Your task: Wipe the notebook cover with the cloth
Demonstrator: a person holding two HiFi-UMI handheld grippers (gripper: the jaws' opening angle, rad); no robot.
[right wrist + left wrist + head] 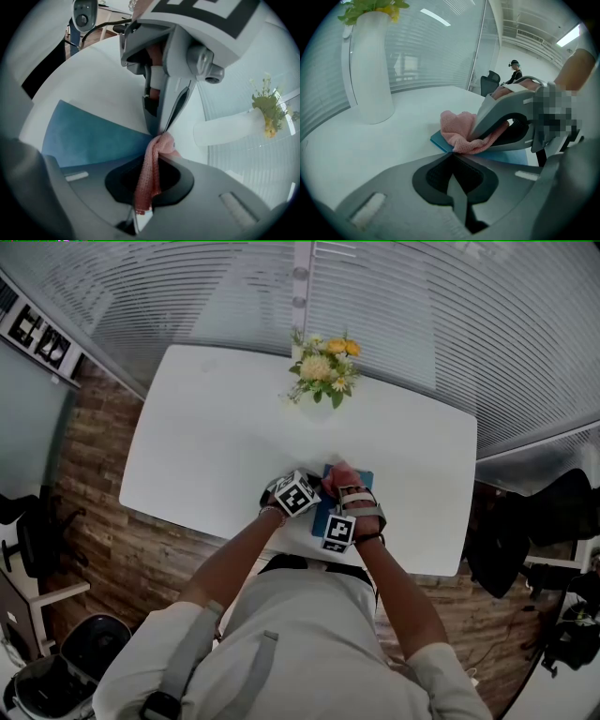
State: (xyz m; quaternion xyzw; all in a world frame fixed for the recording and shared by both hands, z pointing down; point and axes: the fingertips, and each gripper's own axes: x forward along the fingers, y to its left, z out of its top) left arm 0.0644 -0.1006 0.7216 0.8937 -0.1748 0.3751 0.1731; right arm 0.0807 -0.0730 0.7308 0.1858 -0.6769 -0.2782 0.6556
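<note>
Near edge of the white table (216, 437): a blue notebook (89, 136) lies flat, close to the person, with both grippers crowded over it.
Right gripper (161, 152): clamped on a pink knitted cloth (147, 180), which runs up between the jaws and bunches at their tips, low on the cover, so the fabric can be dragged across it.
Left gripper (451, 153): jaws pressed together, tips down at the notebook's corner and right against the cloth's edge; whether they nip any fabric cannot be told. Likely purpose: pinning the book so it does not slide under the wipe.
Cloth on cover: resting at one end of the notebook, most of the blue surface bare beside it.
Task stage: wiping appears barely under way.
Far side: a white vase (370, 70) of yellow flowers (323, 367), well apart from the work.
</note>
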